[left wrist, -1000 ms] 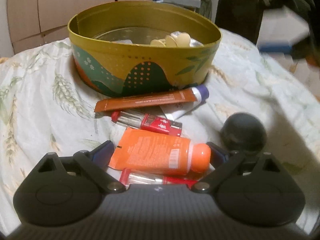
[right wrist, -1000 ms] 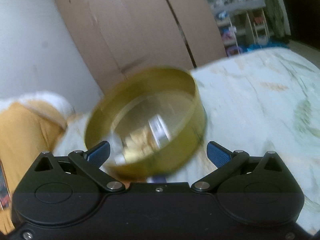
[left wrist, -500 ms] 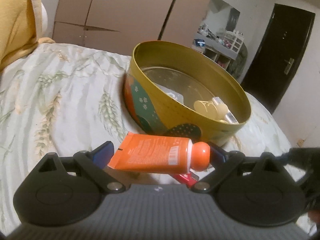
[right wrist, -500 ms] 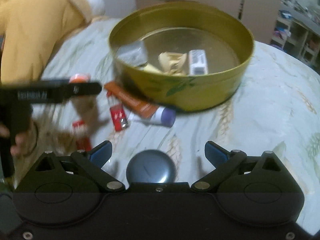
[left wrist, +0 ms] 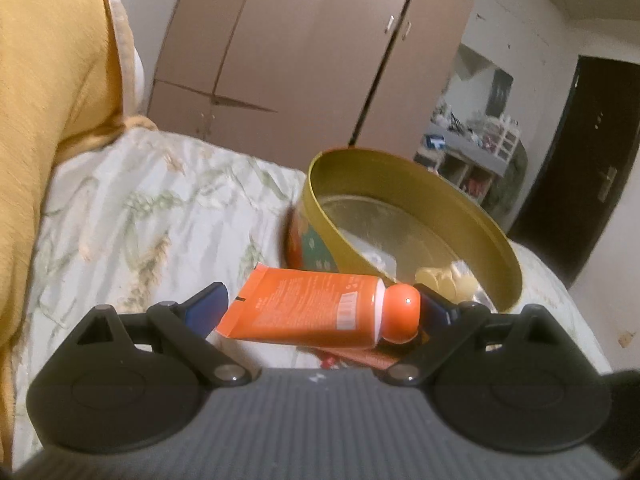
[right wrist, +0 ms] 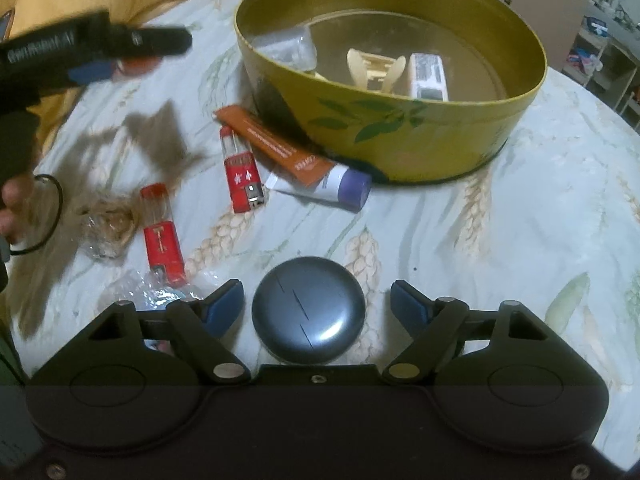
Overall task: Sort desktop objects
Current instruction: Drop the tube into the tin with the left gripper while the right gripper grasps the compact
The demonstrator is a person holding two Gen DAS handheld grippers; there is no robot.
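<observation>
From the left wrist: the left gripper (left wrist: 320, 304) has lifted since a second ago, when it sat low among the clutter on the floral bedspread (left wrist: 152, 216). It is up in the air now, fingers clamped end to end on the orange tube (left wrist: 308, 306), cap against the right-hand pad and crimped tail toward the left-hand pad. The view has rolled too; the round gold tin (left wrist: 404, 216) that filled the top of the picture now sits beyond the tube and to its right, tilted in frame. A sliver of a brown-orange sachet (left wrist: 368, 356) and something red show just under the tube. A mustard-yellow garment (left wrist: 52, 100) fills the left edge, wardrobe doors stand behind.

Over to the right wrist: a second ago this camera saw only the tin, blurred, with the fingers at their widest. It has dropped and now looks down at the bedspread, and the right gripper (right wrist: 318, 302) is closing its fingers around the round grey case (right wrist: 308, 312); the pads are still clear of it on both sides. Ahead lie two red lighters (right wrist: 242, 174), the sachet over a white tube with a purple cap (right wrist: 332, 184), crumpled clear wrap (right wrist: 106, 228), then the tin, holding a cream hair clip (right wrist: 374, 68) and a small white box (right wrist: 428, 76). The other gripper blurs past at the upper left.
</observation>
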